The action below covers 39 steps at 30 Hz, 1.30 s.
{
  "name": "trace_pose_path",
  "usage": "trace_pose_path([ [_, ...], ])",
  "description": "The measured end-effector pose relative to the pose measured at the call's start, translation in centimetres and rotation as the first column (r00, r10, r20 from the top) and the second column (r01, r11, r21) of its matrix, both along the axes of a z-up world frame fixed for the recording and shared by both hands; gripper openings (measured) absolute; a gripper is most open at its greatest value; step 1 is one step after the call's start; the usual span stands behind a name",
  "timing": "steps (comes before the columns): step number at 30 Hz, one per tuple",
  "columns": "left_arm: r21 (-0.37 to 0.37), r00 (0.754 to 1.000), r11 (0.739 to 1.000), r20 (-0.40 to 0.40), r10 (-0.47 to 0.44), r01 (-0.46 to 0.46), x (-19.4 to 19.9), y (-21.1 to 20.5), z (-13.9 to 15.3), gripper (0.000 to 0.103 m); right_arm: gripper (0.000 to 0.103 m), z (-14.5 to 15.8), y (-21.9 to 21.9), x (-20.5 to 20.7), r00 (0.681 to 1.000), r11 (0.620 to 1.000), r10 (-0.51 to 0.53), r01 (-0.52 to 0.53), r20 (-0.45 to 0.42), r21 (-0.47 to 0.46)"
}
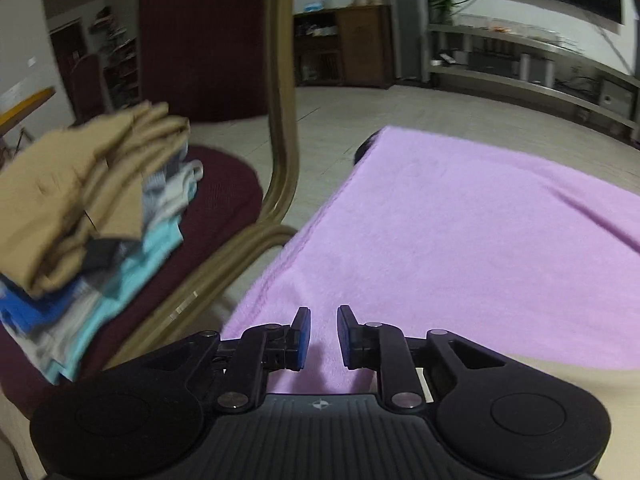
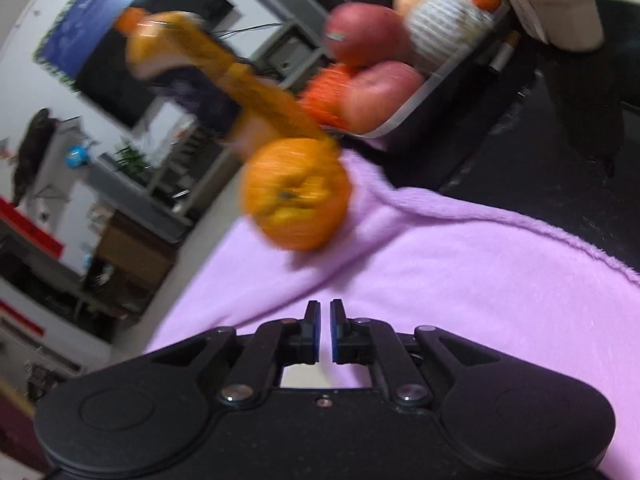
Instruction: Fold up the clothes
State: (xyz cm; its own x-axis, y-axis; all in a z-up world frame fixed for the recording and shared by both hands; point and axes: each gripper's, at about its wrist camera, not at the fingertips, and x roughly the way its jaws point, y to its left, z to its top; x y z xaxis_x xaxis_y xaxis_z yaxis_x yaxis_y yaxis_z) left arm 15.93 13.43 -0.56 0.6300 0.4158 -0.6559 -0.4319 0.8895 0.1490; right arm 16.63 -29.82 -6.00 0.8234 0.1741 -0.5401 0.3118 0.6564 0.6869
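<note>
A pile of folded clothes (image 1: 92,216) sits on a chair (image 1: 224,208) at left, beside a purple blanket (image 1: 460,232) spread flat. The left gripper (image 1: 323,334) hovers over the blanket, its 2 fingers spread with nothing between them. The right gripper (image 2: 324,330), nearly pressed together and also empty, points toward an orange (image 2: 298,194) resting on the cloth near a fruit tray (image 2: 424,96). Lifting the blanket could send that orange rolling off.
</note>
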Motion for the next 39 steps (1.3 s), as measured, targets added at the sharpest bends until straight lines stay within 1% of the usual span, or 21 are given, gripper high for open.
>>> trace_pose_path([
  [3, 0.016, 0.994, 0.994, 0.025, -0.106, 0.105, -3.6, -0.6, 3.7, 0.025, 0.013, 4.9, 1.1, -1.8, 0.993, 0.994, 0.108, -0.107, 0.056, -0.017],
  [5, 0.016, 0.985, 0.985, 0.037, -0.171, 0.171, -6.2, -0.9, 5.6, 0.026, 0.015, 7.7, 1.5, -4.1, 0.980, 0.984, 0.179, -0.176, 0.091, -0.034],
  [7, -0.005, 0.974, 0.975, 0.035, -0.223, 0.223, -8.7, -0.7, 6.2, 0.026, 0.019, 10.3, 1.9, -6.4, 0.962, 0.969, 0.246, -0.241, 0.123, -0.052],
  [9, -0.042, 0.968, 0.967, 0.021, -0.251, 0.252, -10.3, -0.5, 5.4, 0.025, 0.024, 11.6, 2.2, -8.8, 0.951, 0.960, 0.278, -0.272, 0.133, -0.061],
  [12, -0.165, 0.967, 0.955, -0.020, -0.253, 0.246, -10.7, -0.7, 2.4, 0.023, 0.027, 10.6, 2.4, -10.7, 0.951, 0.958, 0.285, -0.285, 0.118, -0.019],
  [14, -0.254, 0.964, 0.938, -0.059, -0.259, 0.236, -10.2, -1.2, 0.3, 0.017, 0.027, 8.3, 2.8, -10.7, 0.950, 0.952, 0.304, -0.306, 0.066, 0.019],
  [15, -0.272, 0.959, 0.930, -0.070, -0.275, 0.247, -10.1, -1.9, -0.6, 0.019, 0.026, 6.7, 3.2, -10.4, 0.949, 0.947, 0.316, -0.316, 0.026, 0.047],
  [16, -0.271, 0.955, 0.928, -0.080, -0.286, 0.255, -9.9, -2.6, -1.3, 0.019, 0.025, 5.2, 3.6, -10.1, 0.944, 0.942, 0.330, -0.328, -0.009, 0.070],
  [18, -0.262, 0.951, 0.927, -0.082, -0.300, 0.269, -9.5, -3.6, -2.2, 0.019, 0.016, 2.5, 4.3, -9.4, 0.931, 0.930, 0.355, -0.344, -0.082, 0.126],
  [19, -0.250, 0.949, 0.928, -0.080, -0.305, 0.277, -9.3, -4.1, -2.6, 0.019, 0.016, 1.5, 4.6, -9.1, 0.922, 0.920, 0.374, -0.356, -0.098, 0.163],
  [21, -0.218, 0.943, 0.929, -0.084, -0.323, 0.299, -8.9, -5.2, -3.4, 0.019, 0.016, 0.4, 5.7, -8.2, 0.900, 0.898, 0.422, -0.398, -0.111, 0.185],
  [23, -0.195, 0.933, 0.930, -0.123, -0.339, 0.312, -8.4, -6.0, -4.4, 0.020, 0.016, -0.4, 6.7, -7.3, 0.879, 0.881, 0.460, -0.433, -0.127, 0.191],
  [25, -0.156, 0.927, 0.933, -0.144, -0.348, 0.326, -8.5, -6.5, -5.0, 0.025, 0.016, -1.6, 7.0, -6.7, 0.870, 0.876, 0.467, -0.431, -0.159, 0.215],
  [26, -0.129, 0.923, 0.932, -0.146, -0.356, 0.339, -8.8, -6.7, -5.0, 0.026, 0.013, -2.1, 6.8, -6.6, 0.870, 0.880, 0.461, -0.422, -0.176, 0.220],
  [27, -0.115, 0.920, 0.930, -0.150, -0.362, 0.348, -9.0, -6.8, -5.0, 0.029, 0.005, -2.5, 6.5, -6.6, 0.871, 0.882, 0.455, -0.412, -0.185, 0.230],
  [28, -0.111, 0.919, 0.930, -0.153, -0.364, 0.350, -9.4, -6.6, -4.9, 0.030, 0.003, -2.9, 6.0, -6.7, 0.873, 0.884, 0.448, -0.401, -0.193, 0.239],
  [30, -0.127, 0.921, 0.933, -0.160, -0.355, 0.338, -10.1, -5.7, -4.7, 0.033, 0.002, -2.9, 4.7, -7.2, 0.885, 0.895, 0.421, -0.371, -0.200, 0.247],
  [32, -0.139, 0.930, 0.942, -0.171, -0.326, 0.305, -11.0, -4.7, -4.3, 0.033, 0.003, -2.5, 3.2, -8.4, 0.905, 0.921, 0.371, -0.330, -0.209, 0.207],
  [34, -0.112, 0.941, 0.959, -0.191, -0.279, 0.261, -12.2, -3.9, -4.0, 0.032, 0.007, -1.8, 1.7, -9.8, 0.925, 0.949, 0.306, -0.278, -0.226, 0.146],
  [36, -0.092, 0.951, 0.969, -0.192, -0.244, 0.230, -13.4, -3.2, -3.6, 0.021, 0.019, -0.7, 0.4, -11.5, 0.942, 0.969, 0.246, -0.236, -0.228, 0.067],
  [39, -0.109, 0.955, 0.963, -0.140, -0.261, 0.247, -14.9, -3.3, -2.7, 0.020, 0.019, 0.7, -0.8, -14.1, 0.960, 0.974, 0.226, -0.221, -0.166, 0.049],
])
